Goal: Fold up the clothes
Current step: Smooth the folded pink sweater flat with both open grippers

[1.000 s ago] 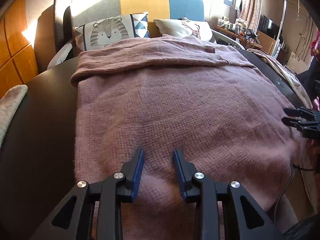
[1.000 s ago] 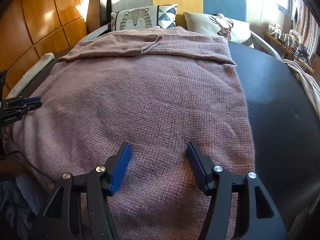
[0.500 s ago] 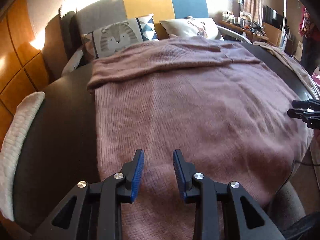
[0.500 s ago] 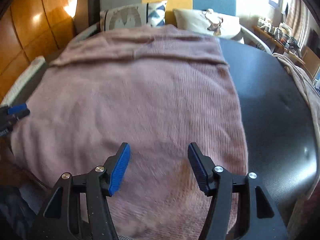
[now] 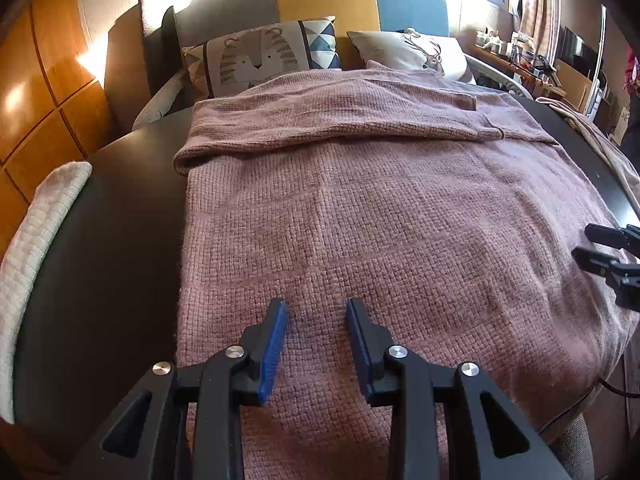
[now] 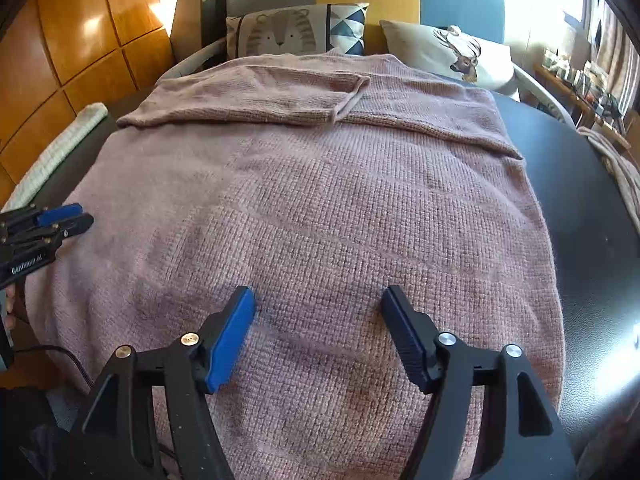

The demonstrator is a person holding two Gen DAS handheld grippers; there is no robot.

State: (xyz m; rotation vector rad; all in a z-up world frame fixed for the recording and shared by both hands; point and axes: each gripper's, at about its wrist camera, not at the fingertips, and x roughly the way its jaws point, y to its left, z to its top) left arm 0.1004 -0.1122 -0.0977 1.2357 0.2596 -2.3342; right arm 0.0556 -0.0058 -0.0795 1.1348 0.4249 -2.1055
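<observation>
A mauve knitted sweater [image 5: 380, 216] lies flat on the black round table [image 5: 108, 216], its sleeves folded across the far end; it also shows in the right wrist view [image 6: 320, 208]. My left gripper [image 5: 316, 312] is open and empty above the sweater's near left part. My right gripper [image 6: 318, 300] is open wider and empty above the near right part. Each gripper shows at the edge of the other's view: the right gripper [image 5: 600, 244] and the left gripper [image 6: 64, 218].
A white knitted cloth [image 5: 36, 248] lies on the table's left rim and a beige cloth [image 6: 616, 168] on its right rim. A sofa with a tiger cushion [image 5: 260, 56] and a deer cushion [image 6: 452, 52] stands behind. Wooden panels are on the left.
Both grippers have moved a little over the sweater's near part, tilting the views. Both stay open and empty. The sweater has not moved.
</observation>
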